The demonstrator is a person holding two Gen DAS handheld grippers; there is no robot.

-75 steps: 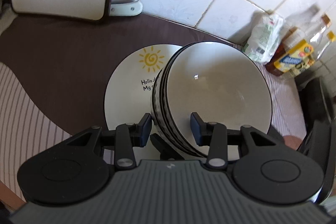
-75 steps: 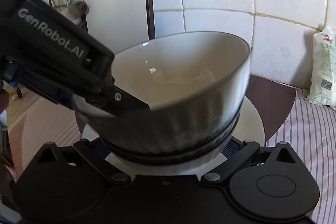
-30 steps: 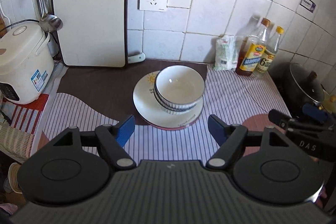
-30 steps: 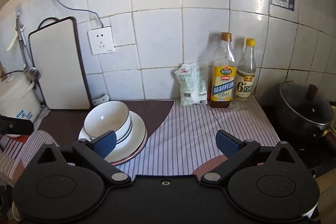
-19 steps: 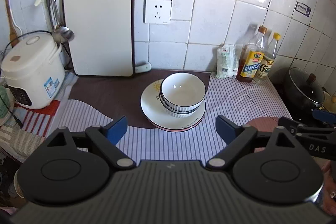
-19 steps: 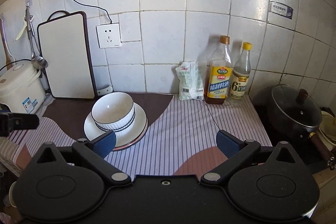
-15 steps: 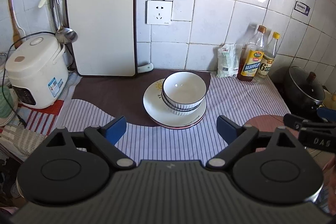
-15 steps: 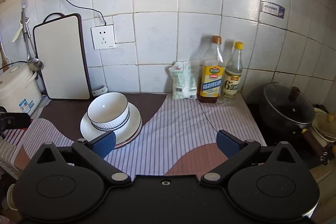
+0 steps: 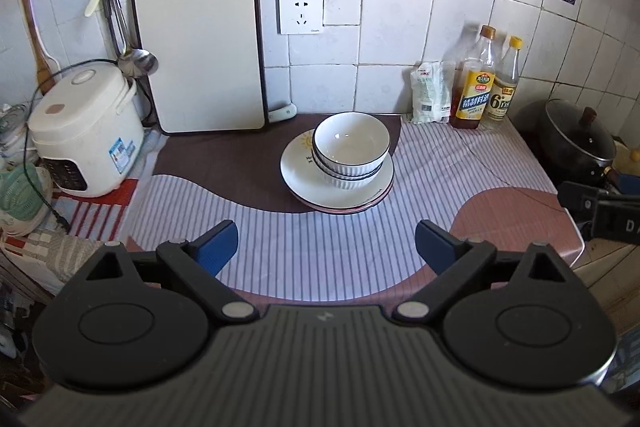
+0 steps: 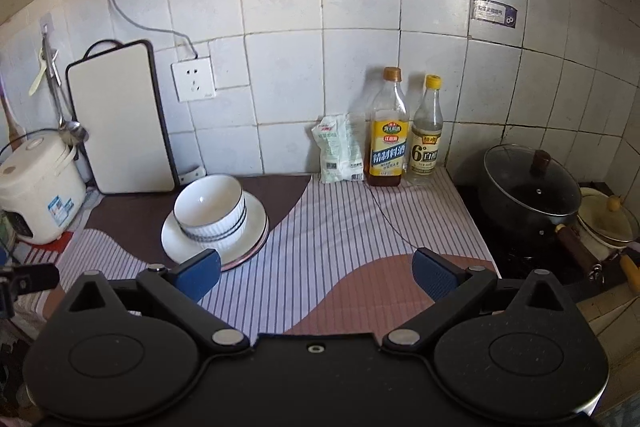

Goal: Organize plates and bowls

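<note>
A stack of white ribbed bowls with dark rims (image 9: 351, 147) sits on a stack of white plates (image 9: 298, 169) in the middle of the counter. The top plate has a sun drawing. The same stack shows in the right wrist view, bowls (image 10: 210, 209) on plates (image 10: 256, 227). My left gripper (image 9: 326, 247) is open and empty, held back from the stack above the striped cloth. My right gripper (image 10: 316, 273) is open and empty, to the right of the stack and well back from it.
A white cutting board (image 9: 200, 53) leans on the tiled wall. A rice cooker (image 9: 80, 127) stands at the left. A packet (image 10: 340, 149) and two bottles (image 10: 388, 131) stand at the back right. A black lidded pot (image 10: 528, 187) sits on the stove at right.
Both grippers let go of the bowls, opened wide and pulled back and up from the stack. The bowls now rest on the plates.
</note>
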